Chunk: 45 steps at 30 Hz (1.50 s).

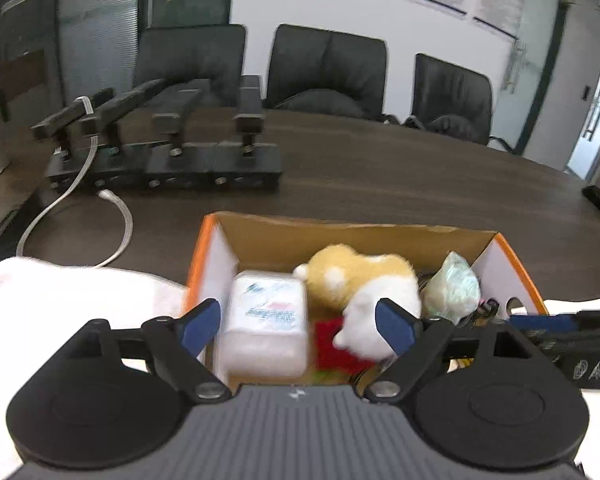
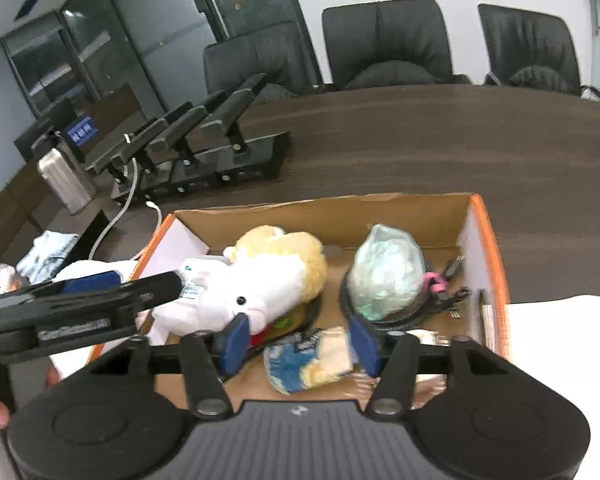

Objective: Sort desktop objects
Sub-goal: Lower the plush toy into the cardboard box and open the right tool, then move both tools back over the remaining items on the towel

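With both tongs spread over the box (image 1: 512, 256), left tongs (image 1: 298, 322) and right tongs (image 2: 298, 340) empty, I judged one item per pinch best.

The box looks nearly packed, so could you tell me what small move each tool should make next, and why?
Probably lift both tools straight up and back from the cardboard box. The left tool stands open over the tissue pack and plush toy, gripping neither; the right tool is open, with the blue-and-white packet lying loose between its fingers. Both items appear released.
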### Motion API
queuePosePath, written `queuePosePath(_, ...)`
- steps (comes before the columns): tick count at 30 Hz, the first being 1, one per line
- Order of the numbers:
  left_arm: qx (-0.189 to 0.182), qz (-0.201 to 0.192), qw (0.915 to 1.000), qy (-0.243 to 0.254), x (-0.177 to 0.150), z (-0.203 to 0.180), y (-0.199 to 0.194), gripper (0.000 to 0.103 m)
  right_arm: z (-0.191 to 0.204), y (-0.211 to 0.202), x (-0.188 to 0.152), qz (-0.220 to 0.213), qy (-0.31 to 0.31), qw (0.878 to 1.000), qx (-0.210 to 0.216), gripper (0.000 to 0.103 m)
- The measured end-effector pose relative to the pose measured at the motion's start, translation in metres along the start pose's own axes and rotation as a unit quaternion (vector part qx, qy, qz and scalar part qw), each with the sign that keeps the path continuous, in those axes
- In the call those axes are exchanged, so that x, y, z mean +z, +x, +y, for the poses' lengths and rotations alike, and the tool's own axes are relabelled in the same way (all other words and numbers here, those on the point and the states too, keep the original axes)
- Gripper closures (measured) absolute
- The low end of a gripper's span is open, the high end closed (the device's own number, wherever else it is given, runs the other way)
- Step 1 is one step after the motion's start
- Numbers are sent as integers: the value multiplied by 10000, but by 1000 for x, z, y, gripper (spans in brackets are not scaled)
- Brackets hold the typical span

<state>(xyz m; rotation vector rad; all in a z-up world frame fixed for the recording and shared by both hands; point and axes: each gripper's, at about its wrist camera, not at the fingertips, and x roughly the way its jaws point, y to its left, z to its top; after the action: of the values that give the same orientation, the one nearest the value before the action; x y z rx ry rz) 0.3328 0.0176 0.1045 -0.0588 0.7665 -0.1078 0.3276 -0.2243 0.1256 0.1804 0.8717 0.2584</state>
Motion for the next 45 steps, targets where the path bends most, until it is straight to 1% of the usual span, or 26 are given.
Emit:
queuePosePath(4, 26, -59, 9996, 270, -12, 0, -36, 5, -3, -29, -10, -57, -18, 9994, -341, 40)
queuePosePath(7, 132, -112, 9989, 425, -29, -1, -61, 4, -4, -50, -26, -91, -154, 9971, -742, 39)
queuePosePath(9, 162, -194, 9986, 468, -43, -2, -77, 4, -5, -65, -39, -185, -227, 9955, -903, 37)
queuePosePath(11, 251, -356, 9979, 483, -59, -3, -95, 3, -5, -81, -56, -369, -337, 9938, -991, 33)
queuePosePath(13, 364, -601, 9962, 520, -76, -7, -113, 2, -1, -96, -79, -680, -504, 9914, -997, 31)
queuePosePath(15, 366, -901, 9937, 556, -99, -12, -131, 1, 5, -108, -104, -976, -682, 9878, -1000, 27)
queuePosePath(18, 189, -1103, 9927, 453, -131, -15, -151, 0, 15, -125, -143, -1266, -920, 9824, -1022, 26)
queuePosePath(21, -9, -1118, 9931, 346, -164, -15, -167, 0, 18, -139, -184, -1380, -1058, 9807, -895, 26)
queuePosePath(24, -137, -1060, 9939, 288, -198, -13, -181, 0, 17, -151, -225, -1292, -1163, 9819, -757, 26)
queuePosePath(26, -236, -1112, 9932, 231, -220, -13, -191, 0, 16, -159, -251, -1232, -1133, 9835, -683, 26)
queuePosePath(28, -263, -1140, 9929, 202, -241, -14, -199, 0, 16, -163, -273, -1162, -1088, 9858, -541, 24)
queuePosePath(30, -254, -1142, 9930, 175, -263, -16, -203, 0, 15, -167, -294, -1134, -957, 9876, -503, 23)
queuePosePath(32, -209, -1140, 9932, 138, -281, -15, -204, 0, 16, -168, -314, -1138, -846, 9883, -560, 23)
queuePosePath(34, -161, -1114, 9936, 99, -298, -14, -203, 0, 19, -170, -333, -1229, -821, 9869, -647, 23)
queuePosePath(36, -208, -1097, 9937, 101, -314, -14, -203, 0, 22, -169, -346, -1317, -826, 9852, -719, 22)
queuePosePath(37, -286, -1073, 9936, 198, -321, -14, -202, 0, 22, -168, -353, -1357, -818, 9843, -775, 19)
queuePosePath(39, -310, -1013, 9936, 387, -329, -19, -201, 0, 24, -166, -361, -1338, -855, 9833, -887, 17)
queuePosePath(40, -262, -1057, 9932, 411, -330, -20, -202, 0, 26, -166, -363, -1326, -907, 9825, -939, 17)
queuePosePath(42, -242, -1189, 9916, 444, -332, -21, -205, 0, 27, -170, -365, -1462, -984, 9801, -917, 16)
queuePosePath(43, -255, -1173, 9916, 472, -333, -22, -204, 0, 26, -171, -365, -1474, -956, 9808, -843, 13)
queuePosePath(45, -243, -1021, 9933, 491, -333, -23, -201, 0, 22, -170, -364, -1419, -787, 9834, -813, 13)
